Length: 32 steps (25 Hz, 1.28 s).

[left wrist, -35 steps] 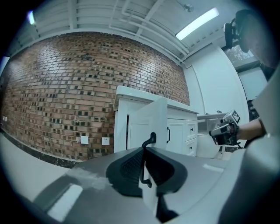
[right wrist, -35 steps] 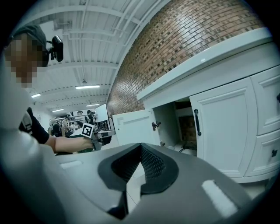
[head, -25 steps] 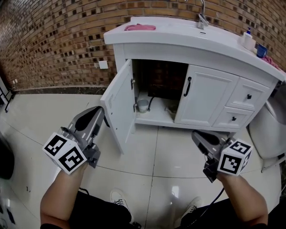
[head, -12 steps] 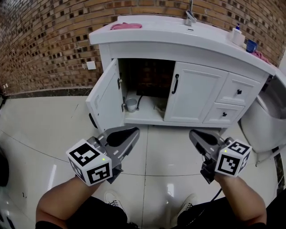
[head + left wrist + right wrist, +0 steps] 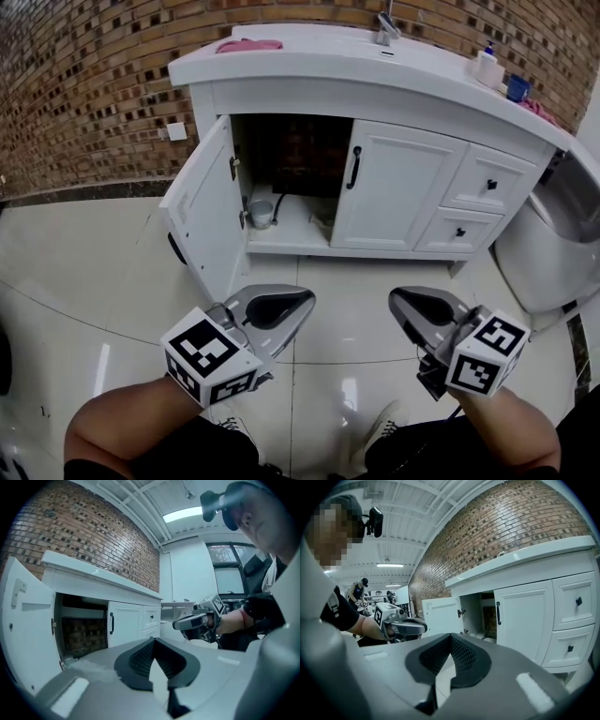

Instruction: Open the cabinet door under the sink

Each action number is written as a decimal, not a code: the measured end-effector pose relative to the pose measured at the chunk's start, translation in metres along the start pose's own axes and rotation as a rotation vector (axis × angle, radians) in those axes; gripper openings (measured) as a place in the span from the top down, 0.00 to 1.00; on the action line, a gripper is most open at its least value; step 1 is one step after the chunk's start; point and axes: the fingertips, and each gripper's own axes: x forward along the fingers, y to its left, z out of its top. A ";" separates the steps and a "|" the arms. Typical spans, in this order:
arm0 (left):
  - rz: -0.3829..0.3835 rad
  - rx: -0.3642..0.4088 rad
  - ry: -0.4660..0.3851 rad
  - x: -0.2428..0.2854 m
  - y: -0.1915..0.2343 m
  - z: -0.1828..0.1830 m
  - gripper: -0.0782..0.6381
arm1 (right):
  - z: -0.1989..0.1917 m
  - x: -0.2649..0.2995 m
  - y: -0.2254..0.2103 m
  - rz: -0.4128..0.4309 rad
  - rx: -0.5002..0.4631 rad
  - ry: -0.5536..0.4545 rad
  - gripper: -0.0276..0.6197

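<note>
White cabinet door (image 5: 202, 220), brown brick wall (image 5: 84, 84)

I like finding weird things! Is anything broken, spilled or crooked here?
Nothing looks broken or spilled. Only the white left cabinet door stands wide open, while the white right cabinet door beside it is shut.

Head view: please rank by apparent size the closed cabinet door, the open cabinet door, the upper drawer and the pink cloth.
1. closed cabinet door
2. open cabinet door, seen at an angle, so it looks narrower
3. upper drawer
4. pink cloth
</note>
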 end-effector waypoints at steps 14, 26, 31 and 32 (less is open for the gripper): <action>0.007 -0.020 -0.015 0.005 0.001 0.004 0.88 | -0.010 0.005 0.013 0.032 -0.013 0.036 0.95; 0.025 -0.028 -0.016 -0.002 0.008 0.003 0.88 | -0.009 0.009 0.010 0.039 0.000 0.035 0.95; 0.032 -0.026 -0.019 -0.002 0.011 0.004 0.88 | -0.010 0.011 0.013 0.045 -0.006 0.041 0.95; 0.032 -0.025 -0.020 -0.002 0.011 0.004 0.88 | -0.010 0.011 0.013 0.045 -0.007 0.043 0.95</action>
